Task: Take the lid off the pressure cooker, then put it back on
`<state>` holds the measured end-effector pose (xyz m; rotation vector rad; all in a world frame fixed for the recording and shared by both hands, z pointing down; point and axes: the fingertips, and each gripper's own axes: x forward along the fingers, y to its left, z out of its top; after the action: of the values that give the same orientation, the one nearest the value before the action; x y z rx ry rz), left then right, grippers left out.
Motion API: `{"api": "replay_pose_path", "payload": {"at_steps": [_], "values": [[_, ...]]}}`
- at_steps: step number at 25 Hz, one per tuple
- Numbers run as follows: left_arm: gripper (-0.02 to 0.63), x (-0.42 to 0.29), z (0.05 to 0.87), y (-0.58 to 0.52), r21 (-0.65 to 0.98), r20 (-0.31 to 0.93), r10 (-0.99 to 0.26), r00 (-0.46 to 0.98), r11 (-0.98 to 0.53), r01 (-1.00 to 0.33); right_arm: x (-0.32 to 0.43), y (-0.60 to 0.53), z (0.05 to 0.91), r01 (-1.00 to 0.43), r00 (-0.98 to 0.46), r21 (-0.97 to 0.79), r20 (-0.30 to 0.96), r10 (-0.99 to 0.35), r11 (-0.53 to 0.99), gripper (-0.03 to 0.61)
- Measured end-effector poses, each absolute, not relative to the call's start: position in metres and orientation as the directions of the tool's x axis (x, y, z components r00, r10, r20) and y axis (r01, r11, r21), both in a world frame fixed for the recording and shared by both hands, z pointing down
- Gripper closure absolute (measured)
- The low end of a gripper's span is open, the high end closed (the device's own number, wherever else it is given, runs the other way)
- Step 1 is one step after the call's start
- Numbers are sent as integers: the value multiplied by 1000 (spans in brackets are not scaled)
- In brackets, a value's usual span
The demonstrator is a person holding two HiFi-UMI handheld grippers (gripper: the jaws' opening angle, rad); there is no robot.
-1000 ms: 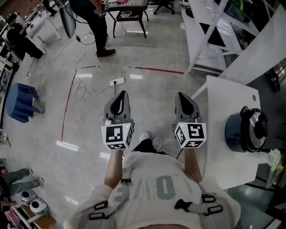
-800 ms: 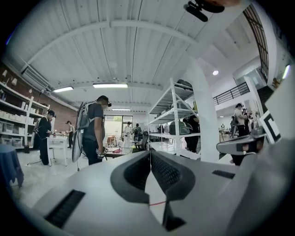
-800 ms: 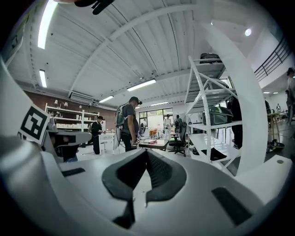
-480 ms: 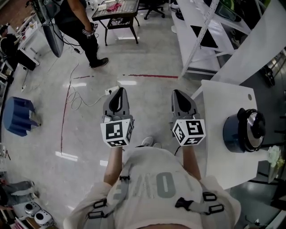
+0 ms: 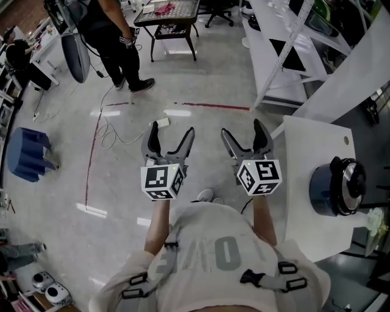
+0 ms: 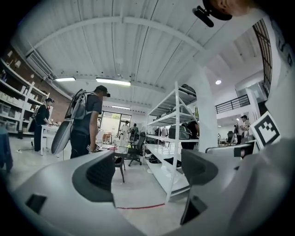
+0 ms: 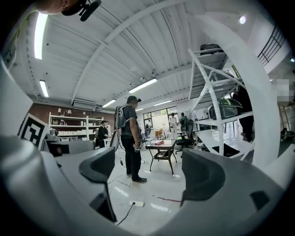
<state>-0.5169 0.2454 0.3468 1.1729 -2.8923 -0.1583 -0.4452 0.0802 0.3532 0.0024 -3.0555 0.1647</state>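
Note:
The dark blue pressure cooker [image 5: 326, 189] stands on the white table [image 5: 301, 201] at the right, with its shiny lid [image 5: 353, 180] on top. My left gripper [image 5: 170, 131] and right gripper [image 5: 242, 129] are held out level over the floor, well left of the table and apart from the cooker. The jaws of both are opening and nothing is between them. In the left gripper view the left gripper [image 6: 147, 170] frames only floor and shelving. The right gripper [image 7: 147, 168] frames a person and a small table. Neither gripper view shows the cooker.
A person in black [image 5: 116, 36] stands far ahead by a black table [image 5: 167, 13]. A power strip [image 5: 159, 122] and cable lie on the floor near a red tape line [image 5: 213, 106]. White shelving [image 5: 286, 55] stands behind the table, and a blue stool [image 5: 27, 152] is at left.
Both grippers' jaws have gone from shut to wide open. Both hands have shifted a little, and the person in black has moved on the floor.

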Motion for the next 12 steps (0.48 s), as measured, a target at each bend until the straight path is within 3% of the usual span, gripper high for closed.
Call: {"api": "replay_pose_path", "payload": {"at_steps": [6,12], "values": [[183,-534,343,226,128,-30,-778,-628,620,-774,-435,68,347,-125,-989,-79,87,-118,989,134],[183,-524,334,135,113,-47,-906,-420,413,-903,-377,6,336,-380,-923,-40,90,-375,924,135]]}}
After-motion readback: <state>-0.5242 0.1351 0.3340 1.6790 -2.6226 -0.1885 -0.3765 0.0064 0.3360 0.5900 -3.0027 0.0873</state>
